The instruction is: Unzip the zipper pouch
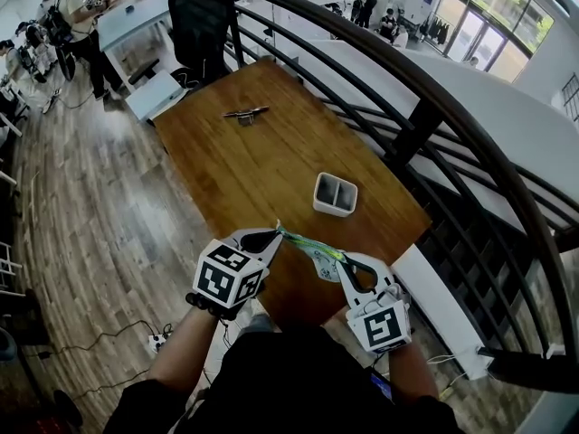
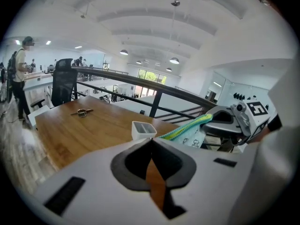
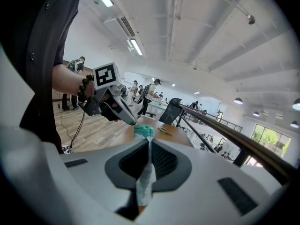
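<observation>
Print on the zipper pouch (image 1: 318,254) too small to read: small dark figures on white fabric, under a green-and-yellow zipper edge. Black-and-white square markers on the cube of each gripper. Pouch held in the air, stretched taut between the two tools, above the near edge of the wooden table (image 1: 237,165).

Nose of the left gripper (image 1: 274,234) aimed up the head view and rightwards, jaws pressed together at the tip on the pouch's green end; pull tab itself too small to make out. Nose of the right gripper (image 1: 349,263) aimed up and leftwards, jaws clamped on the pouch's other end, fabric pinched flat between the pads. Both forearms drawn in close before the body, a bead bracelet (image 3: 85,87) on the left wrist.

Farther back on the table, well apart from the pouch: a white two-compartment box (image 1: 335,193) and a small metal object (image 1: 246,113).
</observation>
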A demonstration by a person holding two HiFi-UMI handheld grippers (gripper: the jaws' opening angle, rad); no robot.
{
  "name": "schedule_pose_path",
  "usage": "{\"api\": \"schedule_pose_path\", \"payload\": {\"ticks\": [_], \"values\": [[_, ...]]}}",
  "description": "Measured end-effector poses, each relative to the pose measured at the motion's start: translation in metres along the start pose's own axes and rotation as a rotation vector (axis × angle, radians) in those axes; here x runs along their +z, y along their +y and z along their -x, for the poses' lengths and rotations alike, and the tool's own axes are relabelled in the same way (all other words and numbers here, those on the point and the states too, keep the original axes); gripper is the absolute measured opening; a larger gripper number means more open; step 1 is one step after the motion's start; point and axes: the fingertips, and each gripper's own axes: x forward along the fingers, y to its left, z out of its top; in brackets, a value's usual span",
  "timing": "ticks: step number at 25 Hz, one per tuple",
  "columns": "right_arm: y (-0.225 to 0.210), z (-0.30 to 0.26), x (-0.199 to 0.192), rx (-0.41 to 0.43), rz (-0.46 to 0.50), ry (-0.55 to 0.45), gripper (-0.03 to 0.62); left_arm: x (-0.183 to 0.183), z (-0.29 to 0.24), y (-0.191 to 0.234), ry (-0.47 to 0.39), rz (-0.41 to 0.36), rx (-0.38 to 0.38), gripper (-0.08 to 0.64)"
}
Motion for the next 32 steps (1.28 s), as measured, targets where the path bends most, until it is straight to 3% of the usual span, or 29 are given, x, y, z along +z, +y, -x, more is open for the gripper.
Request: {"api": "schedule_pose_path", "payload": {"ticks": [10, 27, 30, 32], "values": [[0.002, -0.003, -0.004, -0.012, -0.011, 0.017, 0.000, -0.008, 0.003, 0.017, 0.023, -0.030, 0.072, 0.015], [-0.001, -0.016, -0.003, 0.010, -0.079, -0.005, 0.000, -0.007, 0.008, 0.032, 0.008, -0.024, 0.098, 0.022], [-0.001, -0.023, -0.005, 0.023, -0.074, -0.001, 0.000, -0.006, 0.012, 0.034, -0.011, -0.005, 0.092, 0.097], [0.000, -0.028, -0.006, 0.037, -0.074, 0.002, 0.000, -0.006, 0.016, 0.035, -0.020, 0.014, 0.088, 0.106]]}}
